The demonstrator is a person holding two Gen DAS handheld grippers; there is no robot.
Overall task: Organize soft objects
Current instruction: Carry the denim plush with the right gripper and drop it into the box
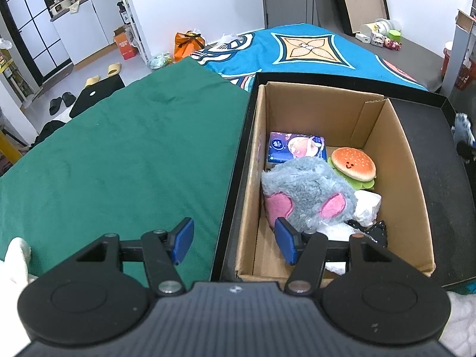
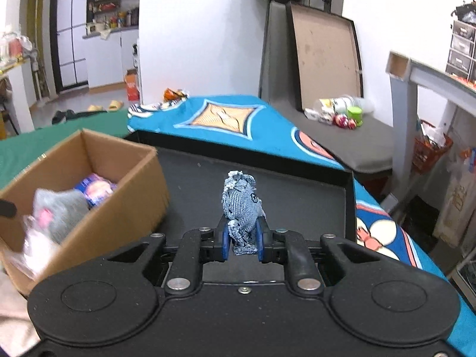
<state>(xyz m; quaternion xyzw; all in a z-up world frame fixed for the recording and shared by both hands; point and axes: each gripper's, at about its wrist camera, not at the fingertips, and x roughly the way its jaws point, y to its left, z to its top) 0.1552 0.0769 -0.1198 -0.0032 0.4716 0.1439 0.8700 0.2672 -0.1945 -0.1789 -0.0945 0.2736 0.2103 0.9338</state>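
Denim scrap (image 2: 241, 208) pinched in my right gripper (image 2: 241, 242), probably airborne; next left, into box (image 2: 131, 196). Left gripper (image 1: 235, 242) agape.

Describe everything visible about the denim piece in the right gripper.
The denim piece is a small, soft bundle of pale blue ribbed fabric with frayed edges and dark stitched markings. It stands upright, pinched low between the right gripper pads, its ragged top free above the black tray, right of the cardboard box.

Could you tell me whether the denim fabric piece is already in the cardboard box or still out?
Out: the right gripper is shut on the denim fabric piece, over the black tray, beside the cardboard box.
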